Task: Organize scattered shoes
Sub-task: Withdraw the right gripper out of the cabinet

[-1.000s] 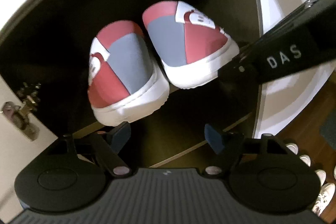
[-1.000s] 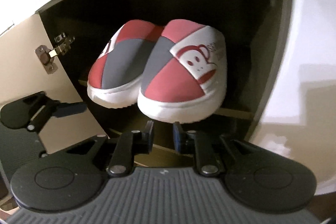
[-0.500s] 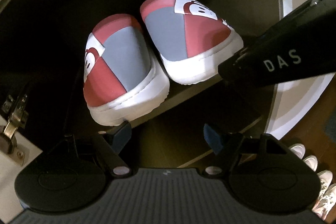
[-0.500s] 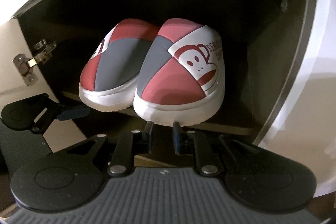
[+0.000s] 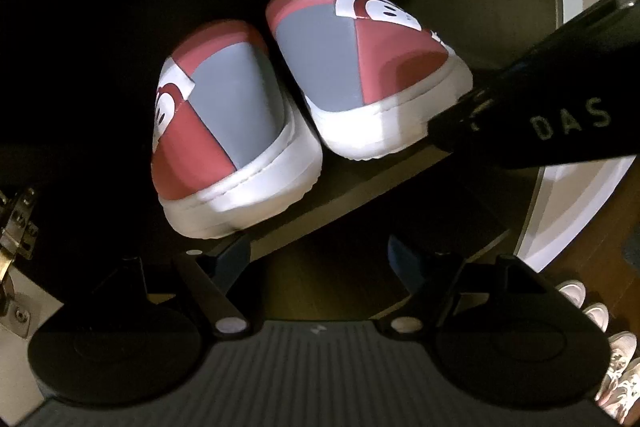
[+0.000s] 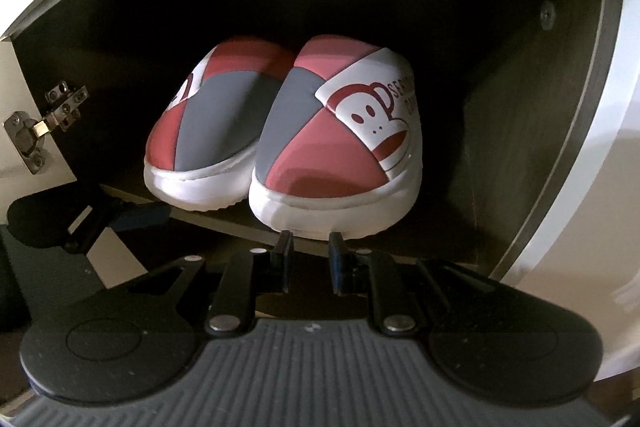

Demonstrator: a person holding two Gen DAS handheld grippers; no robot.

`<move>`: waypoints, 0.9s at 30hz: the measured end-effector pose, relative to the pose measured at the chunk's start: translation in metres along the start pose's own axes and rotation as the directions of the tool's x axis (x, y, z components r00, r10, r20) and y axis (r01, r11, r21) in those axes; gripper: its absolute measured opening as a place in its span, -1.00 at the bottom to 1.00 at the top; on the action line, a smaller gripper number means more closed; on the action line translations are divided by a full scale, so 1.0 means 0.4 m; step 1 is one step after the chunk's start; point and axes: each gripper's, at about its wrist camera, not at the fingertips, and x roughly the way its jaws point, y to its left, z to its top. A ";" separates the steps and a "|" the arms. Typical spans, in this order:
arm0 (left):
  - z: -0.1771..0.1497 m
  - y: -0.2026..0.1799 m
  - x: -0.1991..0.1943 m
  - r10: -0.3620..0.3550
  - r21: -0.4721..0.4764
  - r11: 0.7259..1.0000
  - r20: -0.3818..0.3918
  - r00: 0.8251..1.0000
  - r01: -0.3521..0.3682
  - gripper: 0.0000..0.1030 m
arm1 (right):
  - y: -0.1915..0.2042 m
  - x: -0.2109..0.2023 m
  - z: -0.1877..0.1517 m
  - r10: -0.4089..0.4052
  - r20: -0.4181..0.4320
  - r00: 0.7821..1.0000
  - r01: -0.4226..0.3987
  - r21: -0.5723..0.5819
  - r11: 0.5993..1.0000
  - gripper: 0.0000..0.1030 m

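Two red, grey and white slippers with a monkey print sit side by side on a dark cabinet shelf (image 6: pixel 224 227), toes toward me. The left slipper (image 5: pixel 224 131) also shows in the right wrist view (image 6: pixel 208 131). The right slipper (image 5: pixel 360 67) shows nearest in the right wrist view (image 6: pixel 332 155). My left gripper (image 5: pixel 320 255) is open and empty, just below and in front of the left slipper. My right gripper (image 6: pixel 310 247) is nearly closed on the right slipper's white toe edge. The right gripper's black body (image 5: pixel 560 115) shows in the left wrist view.
The cabinet interior is dark, with a door hinge (image 6: pixel 36 131) on the left panel and a white cabinet side (image 6: pixel 592 187) at right. Several white sneakers (image 5: pixel 608 347) lie on the wooden floor at lower right in the left wrist view.
Both grippers have moved deeper into the cabinet with the slippers. The slippers now rest on the shelf. The left gripper stays open, the right stays closed on the toe.
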 end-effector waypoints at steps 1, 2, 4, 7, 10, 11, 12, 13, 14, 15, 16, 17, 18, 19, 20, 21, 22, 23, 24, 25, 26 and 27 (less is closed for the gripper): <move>-0.002 0.000 -0.001 0.001 -0.003 1.000 0.000 1.000 -0.001 0.51 | 0.000 0.001 0.000 -0.003 0.001 1.000 0.003 0.001 1.000 -0.70; -0.004 0.000 -0.003 0.002 -0.005 1.000 -0.001 1.000 -0.002 0.51 | -0.001 0.001 -0.001 -0.006 0.001 1.000 0.006 0.005 1.000 -0.70; -0.011 -0.001 -0.016 0.012 -0.011 1.000 0.000 1.000 -0.012 0.50 | -0.003 -0.002 -0.002 -0.010 0.000 1.000 0.010 0.009 1.000 -0.70; -0.031 -0.007 -0.066 0.011 -0.014 1.000 0.014 1.000 -0.011 0.50 | -0.003 -0.017 -0.008 -0.004 0.009 1.000 0.004 0.011 1.000 -0.69; -0.033 -0.012 -0.102 0.019 0.025 0.999 0.049 0.999 -0.021 0.52 | 0.013 -0.023 -0.008 0.011 0.020 1.000 -0.011 -0.001 1.000 -0.69; -0.030 -0.012 -0.104 0.018 0.030 0.999 0.052 0.999 -0.020 0.53 | 0.019 -0.023 -0.006 0.015 0.024 1.000 -0.015 -0.007 1.000 -0.69; -0.026 -0.011 -0.104 0.017 0.036 0.999 0.052 0.999 -0.019 0.53 | 0.026 -0.022 -0.001 0.013 0.035 0.999 -0.013 -0.014 1.000 -0.69; -0.023 -0.008 -0.097 0.014 0.044 0.999 0.046 0.999 -0.016 0.53 | 0.028 -0.018 0.002 0.011 0.038 0.999 -0.010 -0.015 1.000 -0.69; -0.021 -0.006 -0.087 0.011 0.047 0.999 0.039 0.999 -0.013 0.53 | 0.029 -0.013 0.005 0.009 0.040 0.999 -0.008 -0.016 1.000 -0.69; -0.019 -0.006 -0.081 0.010 0.047 0.999 0.036 0.999 -0.012 0.53 | 0.031 -0.002 0.009 -0.001 0.039 0.999 0.002 -0.015 1.000 -0.71; -0.016 -0.009 -0.078 0.012 0.048 0.999 0.037 0.999 -0.014 0.56 | 0.033 0.003 0.011 -0.005 0.040 0.999 0.006 -0.022 1.000 -0.71; -0.016 -0.010 -0.071 0.017 0.049 0.999 0.040 0.999 -0.019 0.56 | 0.035 0.008 0.012 -0.007 0.041 0.999 0.009 -0.031 0.999 -0.72; -0.014 -0.011 -0.068 0.021 0.049 0.999 0.042 0.999 -0.023 0.56 | 0.036 0.013 0.013 -0.010 0.042 0.999 0.012 -0.039 0.999 -0.73; -0.013 -0.011 -0.069 0.019 0.045 0.999 0.038 0.999 -0.020 0.56 | 0.038 0.017 0.014 -0.012 0.044 0.999 0.015 -0.048 0.999 -0.73; -0.012 -0.010 -0.070 0.013 0.036 0.999 0.028 1.000 -0.014 0.56 | 0.038 0.015 0.014 -0.012 0.043 0.999 0.014 -0.053 0.999 -0.70; -0.013 -0.009 -0.076 0.006 0.025 1.000 0.020 1.000 -0.006 0.56 | 0.034 0.009 0.014 -0.012 0.043 0.999 0.014 -0.049 0.999 -0.70; -0.015 -0.009 -0.086 -0.002 0.012 1.000 0.018 1.000 0.001 0.56 | 0.028 -0.004 0.011 -0.007 0.045 0.999 0.008 -0.040 0.999 -0.70; -0.017 -0.010 -0.102 -0.005 -0.005 1.000 0.016 1.000 0.005 0.56 | 0.021 -0.023 0.009 0.001 0.046 0.999 0.001 -0.030 1.000 -0.70; -0.020 -0.012 -0.125 -0.010 -0.033 0.999 0.008 1.000 0.010 0.56 | 0.014 -0.047 0.005 0.005 0.048 0.999 -0.004 -0.023 1.000 -0.70; -0.022 -0.014 -0.144 -0.015 -0.059 0.998 -0.002 1.000 0.014 0.56 | 0.009 -0.075 -0.001 0.000 0.049 0.999 0.001 -0.025 1.000 -0.70; -0.025 -0.014 -0.165 -0.022 -0.103 0.994 -0.026 0.999 0.019 0.58 | 0.004 -0.106 -0.010 -0.006 0.049 0.999 0.008 -0.027 1.000 -0.70; -0.030 -0.014 -0.193 -0.034 -0.170 0.985 -0.065 0.997 0.022 0.62 | -0.002 -0.138 -0.020 -0.013 0.049 0.999 0.015 -0.030 0.999 -0.65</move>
